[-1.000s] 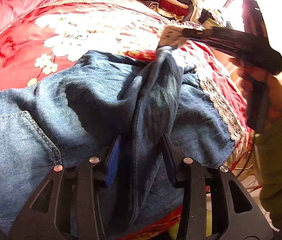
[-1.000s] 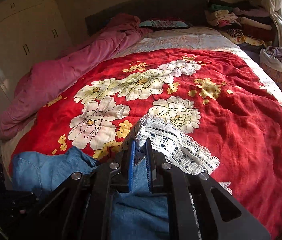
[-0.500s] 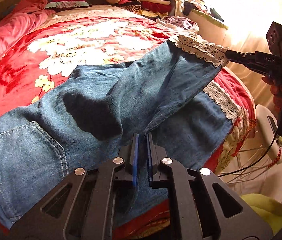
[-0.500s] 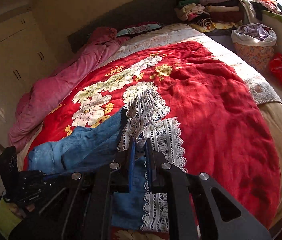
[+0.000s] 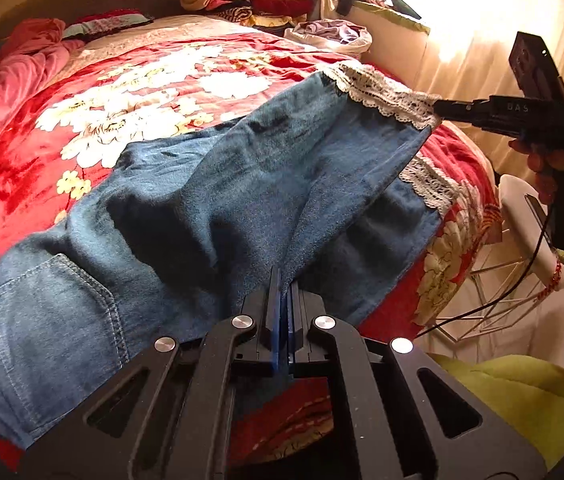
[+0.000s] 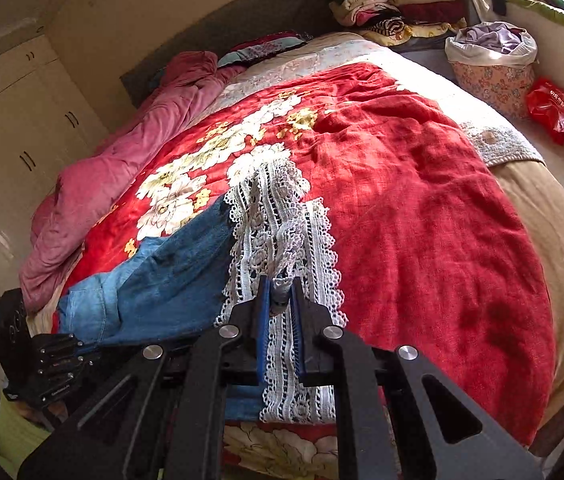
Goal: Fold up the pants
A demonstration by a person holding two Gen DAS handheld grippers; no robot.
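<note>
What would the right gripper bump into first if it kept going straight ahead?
The right gripper is shut on the white lace hem of the jeans, so it would push that lace first. Beyond it lies the red flowered blanket; depth is hard to judge.

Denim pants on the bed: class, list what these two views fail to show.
- Waistband of the pants: left wrist view, cut off by the frame edge.
- Lower leg's lace hem: right wrist view, partly behind the right gripper.
- Bed edge: left wrist view, behind the left gripper.
</note>
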